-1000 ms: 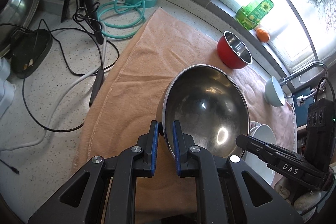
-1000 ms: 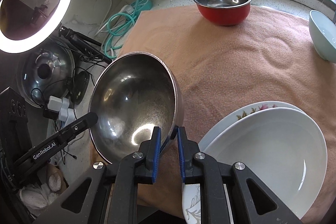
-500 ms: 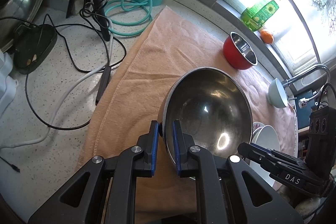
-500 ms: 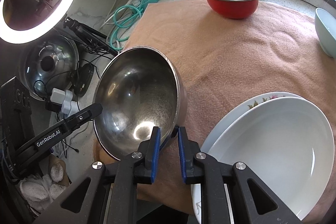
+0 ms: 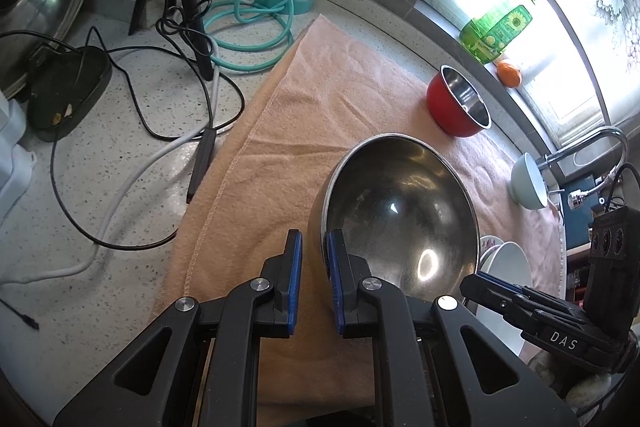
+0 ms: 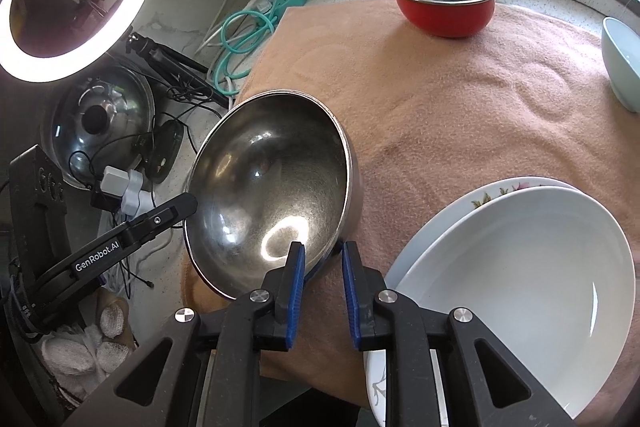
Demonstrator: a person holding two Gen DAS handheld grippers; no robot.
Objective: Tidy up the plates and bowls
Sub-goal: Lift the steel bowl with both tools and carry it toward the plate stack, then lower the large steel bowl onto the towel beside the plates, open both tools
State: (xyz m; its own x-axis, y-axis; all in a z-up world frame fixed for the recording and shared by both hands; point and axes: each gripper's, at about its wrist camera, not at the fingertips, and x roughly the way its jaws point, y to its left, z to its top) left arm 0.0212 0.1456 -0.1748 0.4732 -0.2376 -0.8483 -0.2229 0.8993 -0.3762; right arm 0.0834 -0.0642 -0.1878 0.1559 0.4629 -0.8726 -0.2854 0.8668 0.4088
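Both grippers matte black w/ blue pads and silver screw heads: left gripper [image 5: 314,247], stamped "GenRobot.AI" on one side; right gripper [image 6: 322,259], marked "DAS" on its side.

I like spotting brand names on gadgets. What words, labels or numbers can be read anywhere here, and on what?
"DAS": on the right gripper, seen from the left wrist.
"GenRobot.AI": on the left gripper, seen from the right wrist.
Green bottle label: sunflower picture, print too small to read.
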